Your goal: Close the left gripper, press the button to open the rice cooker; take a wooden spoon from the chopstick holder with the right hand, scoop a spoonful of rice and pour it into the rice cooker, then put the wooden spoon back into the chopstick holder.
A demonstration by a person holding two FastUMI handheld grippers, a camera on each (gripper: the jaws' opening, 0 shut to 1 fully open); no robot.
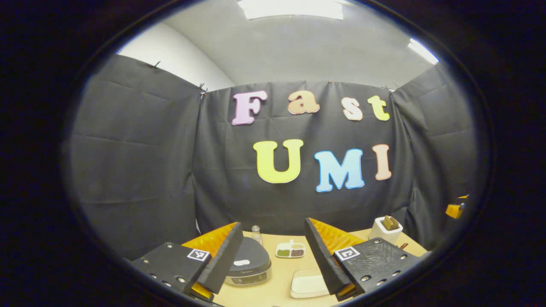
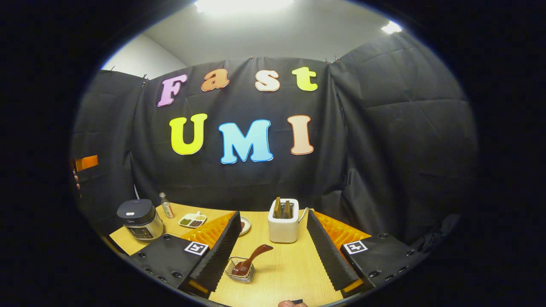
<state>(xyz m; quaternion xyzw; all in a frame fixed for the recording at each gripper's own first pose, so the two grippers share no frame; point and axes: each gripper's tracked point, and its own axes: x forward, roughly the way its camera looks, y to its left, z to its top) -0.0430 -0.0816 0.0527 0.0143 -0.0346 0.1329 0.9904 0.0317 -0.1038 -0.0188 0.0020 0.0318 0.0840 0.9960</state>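
Although nothing is gripped yet, the wooden spoon [image 2: 251, 259] reads as a light, rigid piece with a smooth, perhaps lacquered surface, so a pinch across the bare handle, clear of the wire rim, looks like the safest hold; taken too near the tip it might swing. In the right gripper view it stands bowl-down in the wire chopstick holder [image 2: 241, 270] on the table [image 2: 281, 273], between the spread fingers of the right gripper [image 2: 273, 256], just toward the left finger. Its long axis leans rather than standing upright: the handle rises out of the basket toward about 2 o'clock, its free end pointing up and right, toward the white toaster [image 2: 283, 221] behind it.

The rice cooker [image 2: 140, 219] sits near the table's far left corner, at roughly 10 o'clock from the spoon, lid down; it looks heavy enough to stay put under a press. In the left gripper view the cooker [image 1: 249, 266] lies just beside the left finger of the left gripper [image 1: 273, 260], whose fingers are also spread wide and empty. A shallow white tray of rice [image 1: 308, 285] rests beside the right finger, at about 4 o'clock from the cooker.
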